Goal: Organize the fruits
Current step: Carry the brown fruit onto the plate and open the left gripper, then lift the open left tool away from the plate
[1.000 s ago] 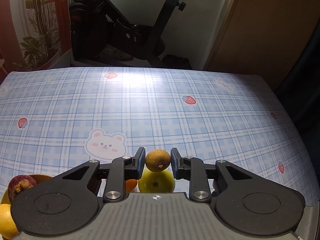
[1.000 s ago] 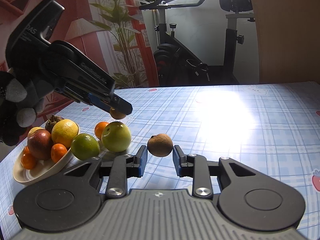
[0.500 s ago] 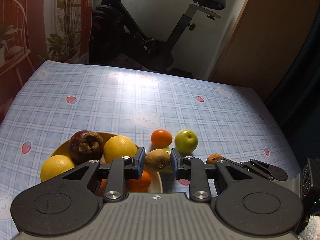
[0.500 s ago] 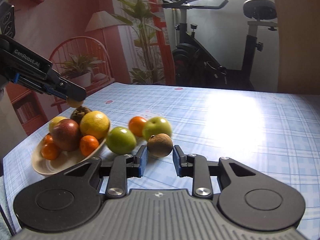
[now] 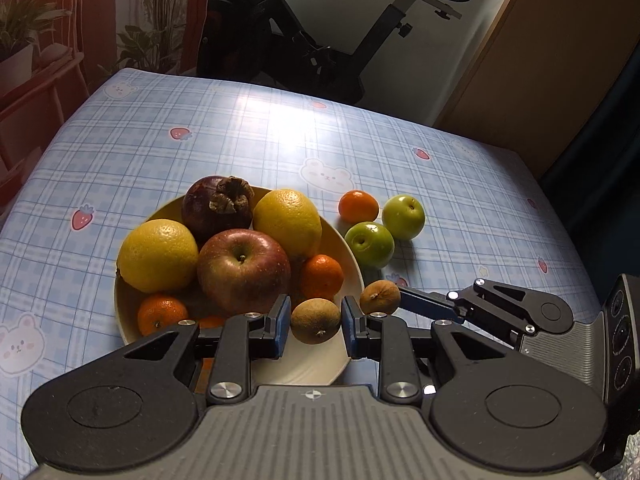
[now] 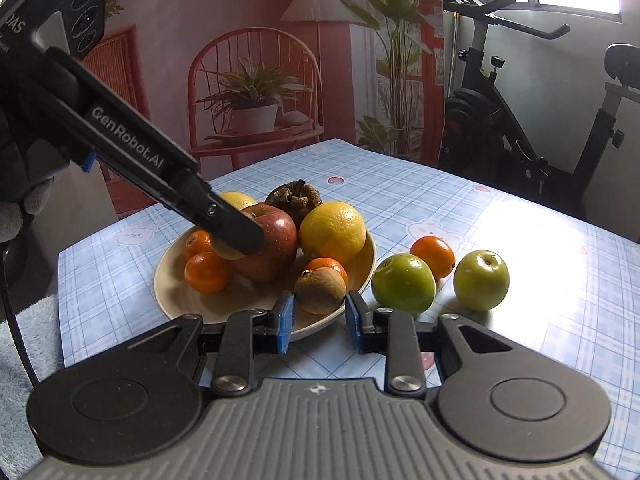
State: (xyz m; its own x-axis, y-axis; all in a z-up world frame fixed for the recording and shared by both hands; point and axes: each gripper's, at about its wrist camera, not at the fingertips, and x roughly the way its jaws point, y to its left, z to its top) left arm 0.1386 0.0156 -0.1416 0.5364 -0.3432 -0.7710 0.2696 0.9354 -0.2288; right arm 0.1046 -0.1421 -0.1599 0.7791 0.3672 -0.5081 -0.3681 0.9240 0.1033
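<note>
Fruit crowds the cream bowl [image 5: 352, 264] on your plaid worktop [image 5: 240, 140]: a red apple [image 5: 243, 268] sits in the middle, two yellow citrus [image 5: 158, 255] flank it, a dark mangosteen [image 5: 218, 202] lies at the far rim, and small tangerines [image 5: 322, 276] fill the gaps. Just outside the bowl's far-right rim lie two green apples [image 5: 370, 244] side by side and a loose tangerine [image 5: 358, 206] behind them. An exercise bike [image 5: 320, 40] stands well beyond the bowl, off the worktop's far edge.

Your left tongs [image 5: 316, 322] are clamped on a brown kiwi [image 5: 316, 321], both blue pads pressing its sides; it hangs over the near part of the bowl, just in front of the red apple, with bare bowl floor beneath it. Your right tongs [image 6: 320, 312] grip a second brown kiwi [image 6: 320, 290] the same way, held over the bowl's near-right rim, beside a tangerine inside the bowl and close to the nearer green apple outside it. In the right wrist view your left tongs reach across the red apple, hiding part of it and of the tangerines on the bowl's left side.
</note>
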